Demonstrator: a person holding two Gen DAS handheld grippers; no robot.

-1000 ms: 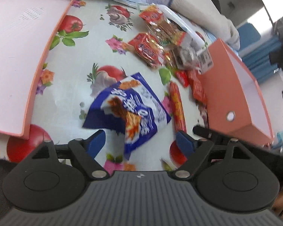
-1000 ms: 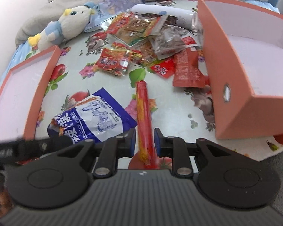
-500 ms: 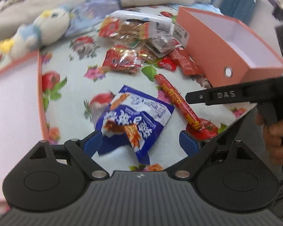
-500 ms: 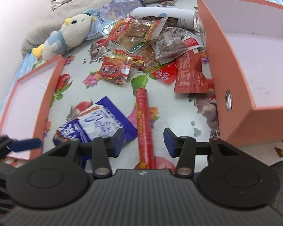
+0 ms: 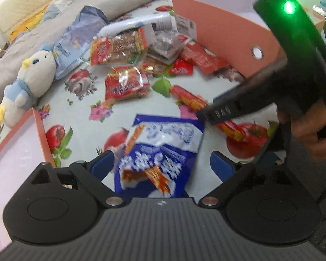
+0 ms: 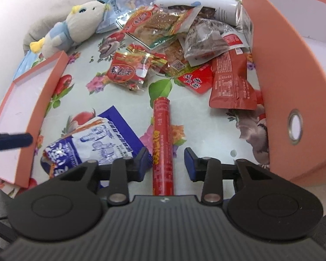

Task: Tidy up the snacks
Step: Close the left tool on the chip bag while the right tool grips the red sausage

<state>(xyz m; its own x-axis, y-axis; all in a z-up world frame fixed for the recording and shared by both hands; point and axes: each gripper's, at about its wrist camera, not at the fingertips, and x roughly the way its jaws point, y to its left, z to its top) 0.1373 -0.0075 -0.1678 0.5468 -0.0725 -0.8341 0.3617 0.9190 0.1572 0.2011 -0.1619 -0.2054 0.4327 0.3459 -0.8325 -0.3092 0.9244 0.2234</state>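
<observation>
While both tools hang over a flowered tablecloth (image 6: 110, 108) strewn with wrappers, nothing is gripped yet. At far left, a shallow orange tray (image 6: 52, 87) shows a bare pale floor, with no snack visible inside. Next to it, the left gripper (image 5: 162, 166) stands with jaws spread wide on either side of a blue-and-white snack bag (image 5: 160, 152), neither pad touching the crumpled film. To take it cleanly, the jaws would likely do best to close across the bag's narrower pinched end instead of its puffed middle, which could slip or burst. Further right, the right gripper (image 6: 167, 163) is moderately open, straddling the near end of a long red sausage stick (image 6: 162, 143) lying lengthwise between the fingers; a squeeze square to its axis, well back from the tip, should stop it swivelling. Beyond lies a heap of red and clear packets (image 6: 180, 50) and a plush duck (image 6: 76, 26). At far right, the deep orange box (image 6: 278, 87) with a metal finger-hole appears empty where its interior shows.
</observation>
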